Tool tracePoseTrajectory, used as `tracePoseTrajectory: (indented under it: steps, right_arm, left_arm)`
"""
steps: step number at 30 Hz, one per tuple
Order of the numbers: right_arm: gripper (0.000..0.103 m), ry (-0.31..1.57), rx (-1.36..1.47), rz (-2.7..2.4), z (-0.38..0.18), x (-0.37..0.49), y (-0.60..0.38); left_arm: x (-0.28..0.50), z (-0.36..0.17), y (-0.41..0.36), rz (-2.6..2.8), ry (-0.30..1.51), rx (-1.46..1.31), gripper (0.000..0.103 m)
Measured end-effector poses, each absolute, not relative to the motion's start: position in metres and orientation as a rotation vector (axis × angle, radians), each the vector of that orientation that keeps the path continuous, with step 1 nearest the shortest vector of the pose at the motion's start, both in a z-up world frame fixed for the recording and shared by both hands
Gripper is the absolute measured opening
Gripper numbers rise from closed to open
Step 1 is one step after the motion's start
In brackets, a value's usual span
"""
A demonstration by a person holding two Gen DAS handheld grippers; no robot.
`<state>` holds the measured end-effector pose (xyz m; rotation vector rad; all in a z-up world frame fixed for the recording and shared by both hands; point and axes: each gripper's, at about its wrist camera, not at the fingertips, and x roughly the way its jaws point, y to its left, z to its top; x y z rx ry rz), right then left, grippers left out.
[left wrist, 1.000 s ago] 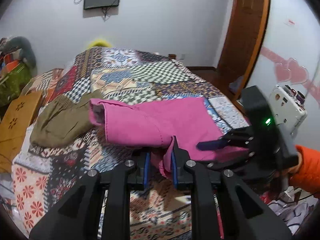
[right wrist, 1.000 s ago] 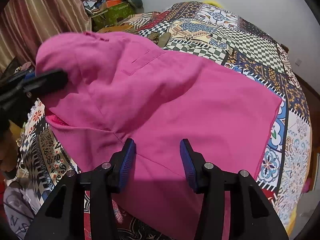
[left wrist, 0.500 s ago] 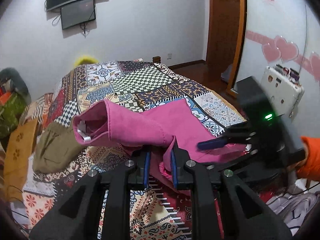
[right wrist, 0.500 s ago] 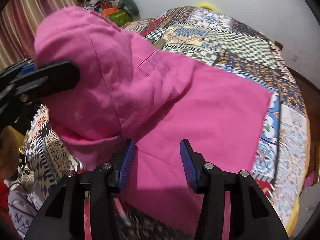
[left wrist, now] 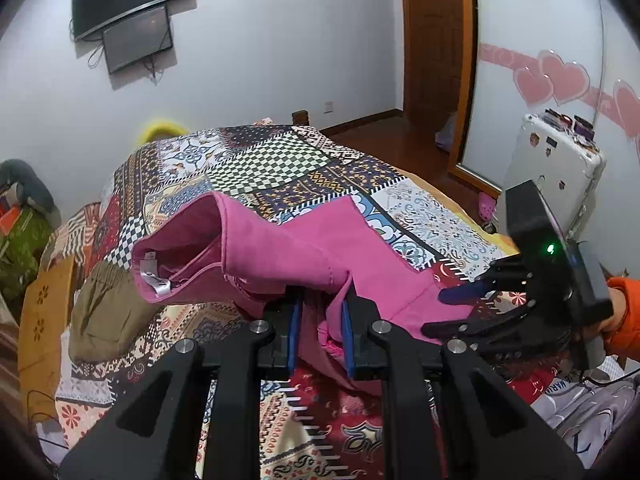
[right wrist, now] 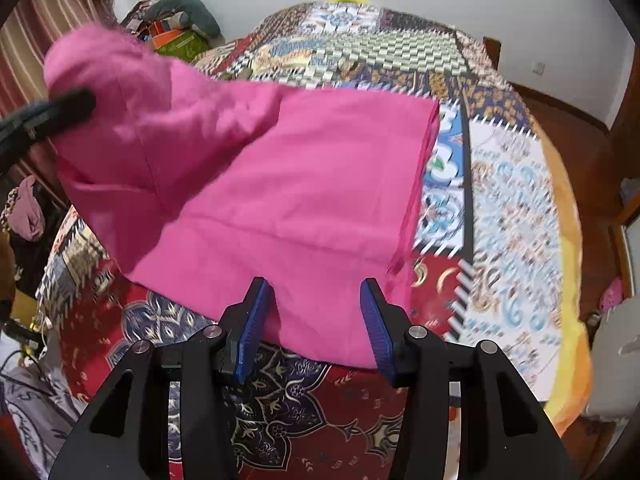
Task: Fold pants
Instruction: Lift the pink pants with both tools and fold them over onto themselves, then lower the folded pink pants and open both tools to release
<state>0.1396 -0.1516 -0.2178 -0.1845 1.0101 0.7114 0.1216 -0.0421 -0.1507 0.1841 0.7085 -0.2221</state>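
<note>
Pink pants [left wrist: 288, 248] lie partly on the patchwork bedspread [left wrist: 280, 164]. My left gripper [left wrist: 320, 320] is shut on a bunched fold of the pants near the waistband and holds that end lifted; the open waist with a white label [left wrist: 160, 286] hangs to the left. My right gripper [right wrist: 316, 320] is open, its blue pads either side of the pants' near edge [right wrist: 320, 200], not closed on it. The right gripper also shows in the left wrist view [left wrist: 452, 308]. The left gripper's finger shows in the right wrist view [right wrist: 52, 116] under the raised cloth.
An olive-brown garment [left wrist: 104, 312] lies on the bed's left side. A wooden piece [left wrist: 36, 320] stands at the left edge. A white case [left wrist: 552, 168] and a door [left wrist: 436, 48] are to the right. Clutter [right wrist: 176, 20] piles at the bed's far left.
My left gripper has lifted the pinched waist end higher and the cloth now drapes up off the bed. My right gripper has drawn back toward the pants' near edge, still open.
</note>
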Motion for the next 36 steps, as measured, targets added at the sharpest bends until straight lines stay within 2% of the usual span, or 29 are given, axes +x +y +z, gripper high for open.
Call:
tracePoseTrajectory:
  steps: [10, 21, 36]
  right_arm:
    - [0.044, 1.029, -0.072, 0.754, -0.226, 0.147, -0.165]
    - [0.044, 1.014, -0.069, 0.765, -0.223, 0.145, -0.165]
    - [0.044, 0.891, -0.083, 0.646, -0.185, 0.135, -0.205]
  left_arm:
    - [0.135, -0.153, -0.070, -0.258, 0.738, 0.199, 0.017]
    - [0.155, -0.167, -0.090, -0.342, 0.812, 0.170, 0.017]
    - [0.169, -0.185, -0.100, -0.431, 0.911, 0.101, 0.016]
